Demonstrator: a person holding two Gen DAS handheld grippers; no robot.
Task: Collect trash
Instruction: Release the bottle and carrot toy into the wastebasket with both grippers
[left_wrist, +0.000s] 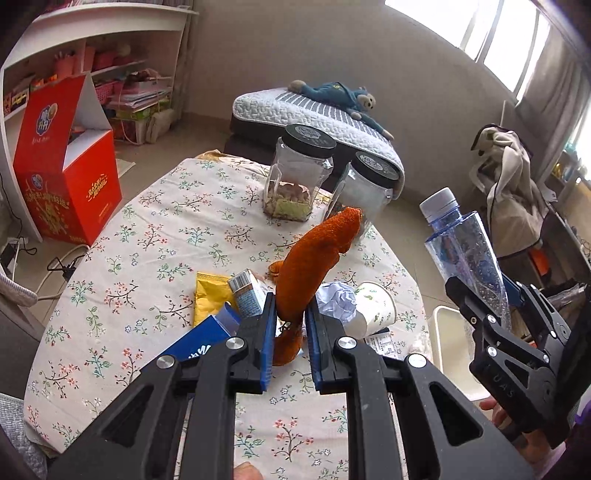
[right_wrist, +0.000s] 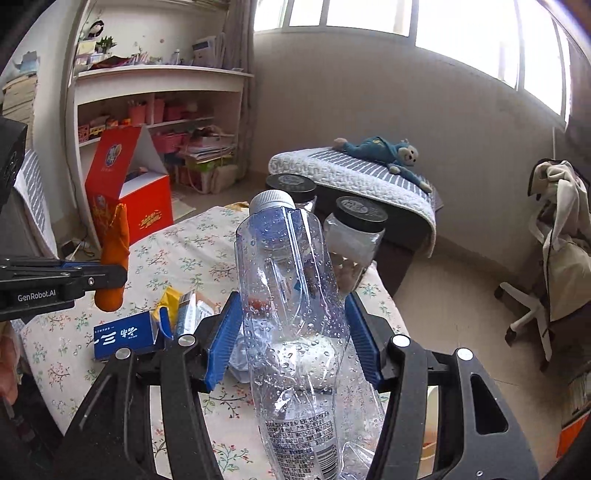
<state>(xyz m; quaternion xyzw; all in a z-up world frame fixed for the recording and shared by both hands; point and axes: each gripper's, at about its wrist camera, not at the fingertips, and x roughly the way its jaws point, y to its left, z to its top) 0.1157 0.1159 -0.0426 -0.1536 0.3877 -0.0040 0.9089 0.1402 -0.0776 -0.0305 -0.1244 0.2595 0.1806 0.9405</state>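
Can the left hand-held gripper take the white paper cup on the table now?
Probably not yet. The left hand-held gripper is shut on the orange cloth, so its jaws are occupied. The paper cup lies just right of it, uncovered, so it could be taken once the cloth is released.

A: Where is the left wrist view looking?
B: Along its fingers, down over the floral table (left_wrist: 155, 236), close above it, facing the bed (left_wrist: 314, 114) at 12 o'clock.
A: And the right wrist view?
B: Facing likewise, from the table's right side. Both are sharing the table (right_wrist: 192, 254), bed (right_wrist: 354, 173) and red box (left_wrist: 70, 177) (right_wrist: 125, 184).
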